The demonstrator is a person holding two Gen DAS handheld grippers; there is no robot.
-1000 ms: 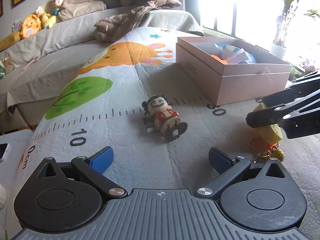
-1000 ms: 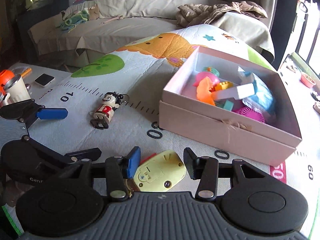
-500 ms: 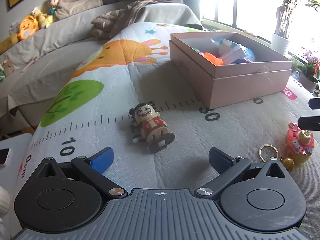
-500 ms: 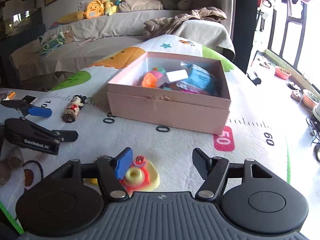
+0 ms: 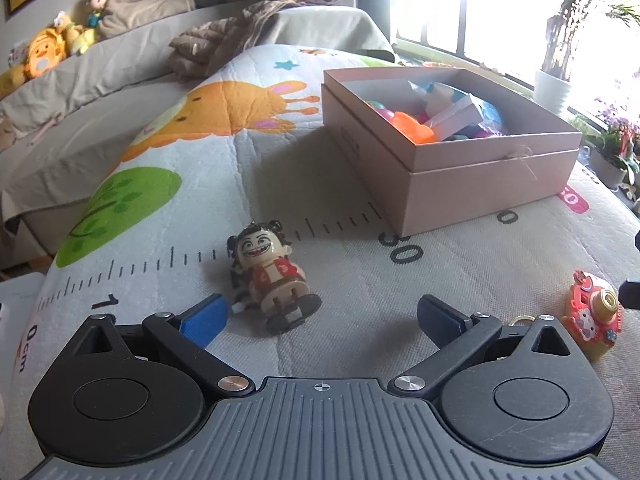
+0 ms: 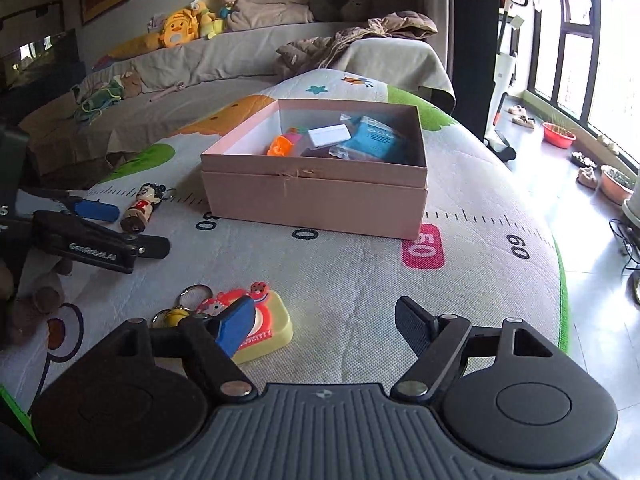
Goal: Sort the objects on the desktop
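Right gripper (image 6: pixel 324 320) opening, your camera toy lying free on the mat.

You're spreading the right jaws with nothing pressed between them; the blue left pad (image 6: pixel 236 326) is sitting over the red-and-yellow camera toy (image 6: pixel 266 326), which is lying flat on the printed mat (image 6: pixel 360 280) near its front edge, key ring (image 6: pixel 196 293) trailing to its left. You're holding the left gripper (image 5: pixel 320 314) wide open and empty, hovering just over the little grinning figurine (image 5: pixel 272 276), which is lying on its back by the ruler marks, close to the left blue pad. Behind both, the pink box (image 6: pixel 316 196) is sitting open toward the mat's middle, already holding assorted toys.
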